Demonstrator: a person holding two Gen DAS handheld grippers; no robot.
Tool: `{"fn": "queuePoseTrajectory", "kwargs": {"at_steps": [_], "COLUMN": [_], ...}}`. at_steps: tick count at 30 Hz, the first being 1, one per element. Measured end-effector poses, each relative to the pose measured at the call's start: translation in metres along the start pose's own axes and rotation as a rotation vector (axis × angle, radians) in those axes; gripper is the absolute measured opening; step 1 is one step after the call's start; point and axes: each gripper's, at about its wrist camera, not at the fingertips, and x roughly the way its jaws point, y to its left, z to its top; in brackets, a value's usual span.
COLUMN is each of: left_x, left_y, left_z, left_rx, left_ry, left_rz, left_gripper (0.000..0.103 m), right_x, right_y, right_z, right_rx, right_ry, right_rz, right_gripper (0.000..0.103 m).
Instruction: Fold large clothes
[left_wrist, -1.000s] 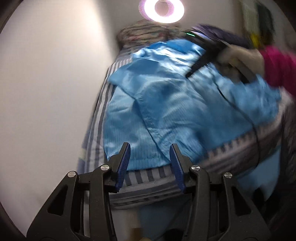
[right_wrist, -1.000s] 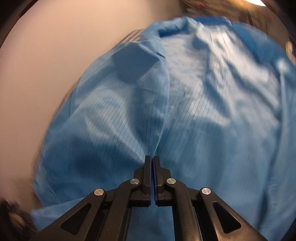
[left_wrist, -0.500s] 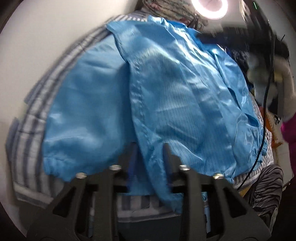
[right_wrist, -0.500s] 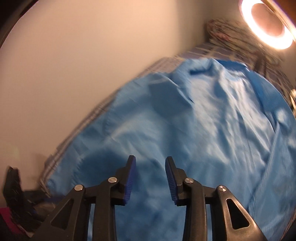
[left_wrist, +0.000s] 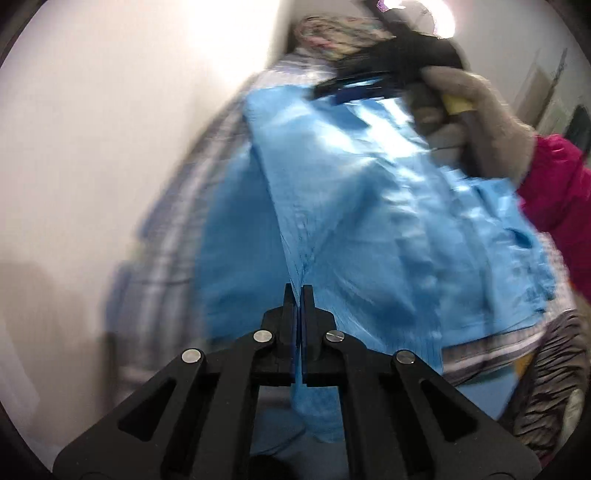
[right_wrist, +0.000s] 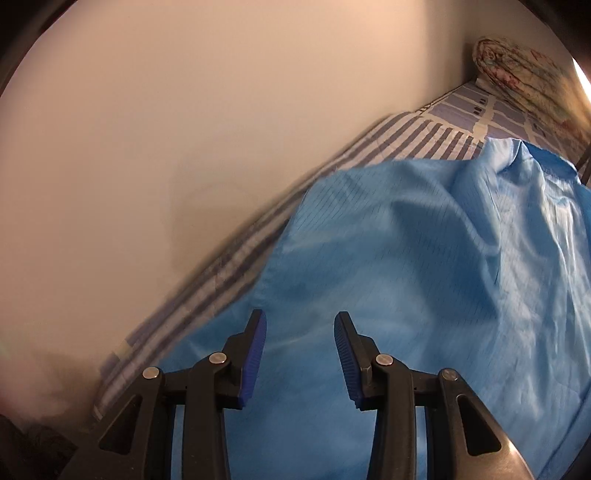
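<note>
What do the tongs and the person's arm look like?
Both tongs, left and right, are black plastic frames with triangular cut-outs, silver rivets and ribbed blue pads inside the fingers. The hand wears a fuzzy grey glove below a bright pink sleeve, gripping a black handle with a yellow patch.

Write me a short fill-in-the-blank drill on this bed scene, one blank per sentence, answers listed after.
1. The left tool is ____ on a pinch of the blue garment.
2. The right tool hovers over the garment with its fingers ____.
3. The garment lies on a ____-patterned bedsheet.
4. The sleeve of the arm holding the right tool is ____ in colour.

Missing words: shut; open; striped; pink
</note>
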Motion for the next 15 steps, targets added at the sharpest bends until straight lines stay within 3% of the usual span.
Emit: {"fn": "queuePoseTrajectory", "kwargs": {"at_steps": [2,7,13,15], "left_x": [0.003,0.014,0.027,0.029], "left_y": [0.015,0.019,0.019,0.021], "left_z": [-0.003,0.001,0.001,0.002], "left_rx": [-0.025,-0.056,-0.054,-0.063], "left_ry": [0.02,0.043,0.074,0.083], "left_rz": [0.044,0.034,0.024,0.008], "left_gripper": [0.0,0.0,0.0,0.0], "right_x": [-0.009,-0.016,0.002,0.005], "right_y": [-0.031,-0.116,-0.152,-0.168], "right_z": [0.001,0.003,0.016,0.017], "right_rx": [0.074,0.323,0.357,0.407], "right_ry": [-0.035,-0.086,-0.085,-0.096], "right_rz": [-0.013,-0.034,-0.189,-0.191], "right_gripper": [0.04,0.043,0.046,0.046]}}
